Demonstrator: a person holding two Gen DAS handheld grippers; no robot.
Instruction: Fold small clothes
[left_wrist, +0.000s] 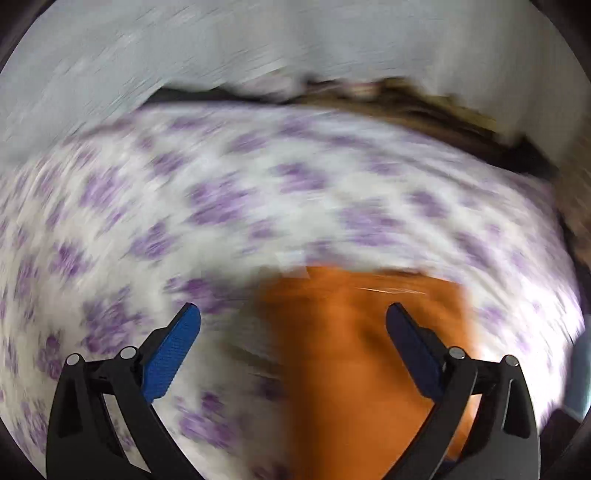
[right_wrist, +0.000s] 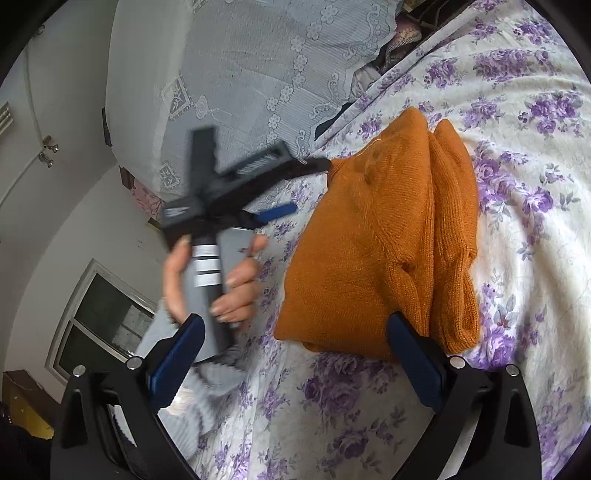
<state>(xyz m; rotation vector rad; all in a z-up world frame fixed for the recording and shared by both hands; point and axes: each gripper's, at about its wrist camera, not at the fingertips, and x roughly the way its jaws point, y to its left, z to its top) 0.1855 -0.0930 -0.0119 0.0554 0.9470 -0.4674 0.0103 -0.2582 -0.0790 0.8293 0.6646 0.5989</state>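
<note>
Floral bedsheet (right_wrist: 517, 184); lace headboard cover (right_wrist: 258, 74); window (right_wrist: 103, 317).

Your orange knit sweater (right_wrist: 380, 236) lies folded on the floral bedsheet (right_wrist: 517, 110), resting flat as a compact bundle. The fold leaves two long ridges running side by side, the wider panel on one side and a narrower rolled strip pressed against it. One end points toward the edge of the bed by the lace-covered headboard. In your left wrist view the sweater (left_wrist: 354, 354) shows only as a blurred orange patch on the sheet (left_wrist: 221, 192).
</note>
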